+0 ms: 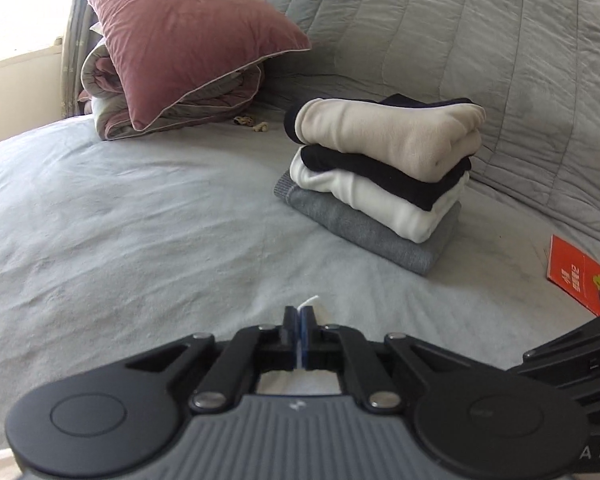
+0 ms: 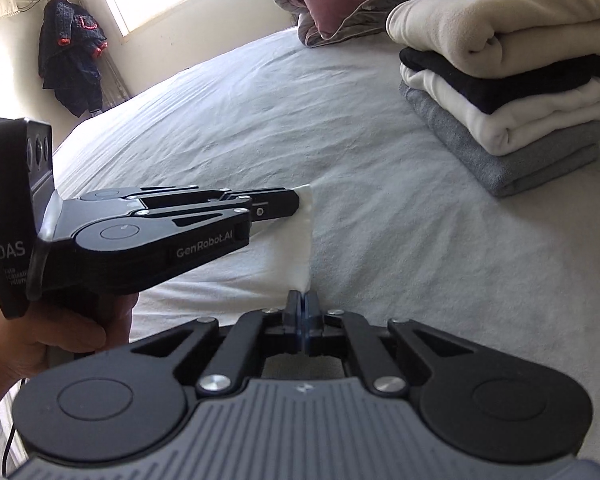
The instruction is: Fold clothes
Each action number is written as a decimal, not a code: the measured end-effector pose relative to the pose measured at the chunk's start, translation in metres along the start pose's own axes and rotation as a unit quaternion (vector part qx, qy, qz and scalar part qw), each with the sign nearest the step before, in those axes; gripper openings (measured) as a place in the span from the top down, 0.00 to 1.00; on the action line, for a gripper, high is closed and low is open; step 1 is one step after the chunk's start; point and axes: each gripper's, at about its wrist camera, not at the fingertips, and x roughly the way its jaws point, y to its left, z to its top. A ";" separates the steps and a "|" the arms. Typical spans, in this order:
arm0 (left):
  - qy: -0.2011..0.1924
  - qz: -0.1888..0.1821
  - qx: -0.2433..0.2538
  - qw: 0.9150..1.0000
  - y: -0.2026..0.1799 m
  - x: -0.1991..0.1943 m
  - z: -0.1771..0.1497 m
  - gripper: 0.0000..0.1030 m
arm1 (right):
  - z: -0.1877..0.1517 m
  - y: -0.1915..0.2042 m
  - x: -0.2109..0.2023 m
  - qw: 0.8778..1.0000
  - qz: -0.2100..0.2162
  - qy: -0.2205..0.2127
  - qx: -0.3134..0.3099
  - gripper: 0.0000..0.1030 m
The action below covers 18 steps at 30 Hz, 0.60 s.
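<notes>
The thin white cloth (image 2: 298,236) is held stretched between both tools, just above the pale grey bed sheet (image 2: 228,120), in the near middle of the bed. The left gripper (image 2: 300,200) comes in from nine o'clock in the right wrist view and its fingers are closed on one end of the white edge; the right gripper (image 2: 302,300), at six o'clock, has its fingers closed on the other end. I think the edge is kept tight between the two grips so that the cloth can be laid flat or folded straight. In the left wrist view only a small white tip shows between the closed fingers. At two o'clock from the cloth, well apart, stands a neat stack of folded clothes (image 2: 508,92), cream on top, then black, white and grey, which looks like finished work. Behind it, at twelve o'clock, a dusty pink pillow (image 1: 188,40) rests on a rolled quilt.
</notes>
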 end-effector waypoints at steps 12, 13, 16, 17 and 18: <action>0.035 0.019 -0.009 0.999 0.002 0.019 -0.012 0.91 | 0.001 -0.001 0.020 0.999 -0.028 0.025 -0.008 0.95; 0.036 0.016 -0.013 0.999 0.002 0.018 -0.012 0.80 | 0.001 -0.002 0.019 0.999 -0.025 0.025 -0.003 0.89; 0.032 0.015 -0.008 0.999 0.000 0.008 -0.012 0.56 | 0.001 -0.002 0.015 0.999 -0.027 0.022 0.001 0.87; 0.029 0.018 -0.004 0.999 -0.001 0.004 -0.011 0.56 | 0.001 -0.001 0.013 0.999 -0.028 0.020 -0.001 0.86; 0.027 0.022 -0.004 0.999 0.000 0.000 -0.011 0.55 | 0.001 0.000 0.011 0.999 -0.029 0.017 -0.003 0.85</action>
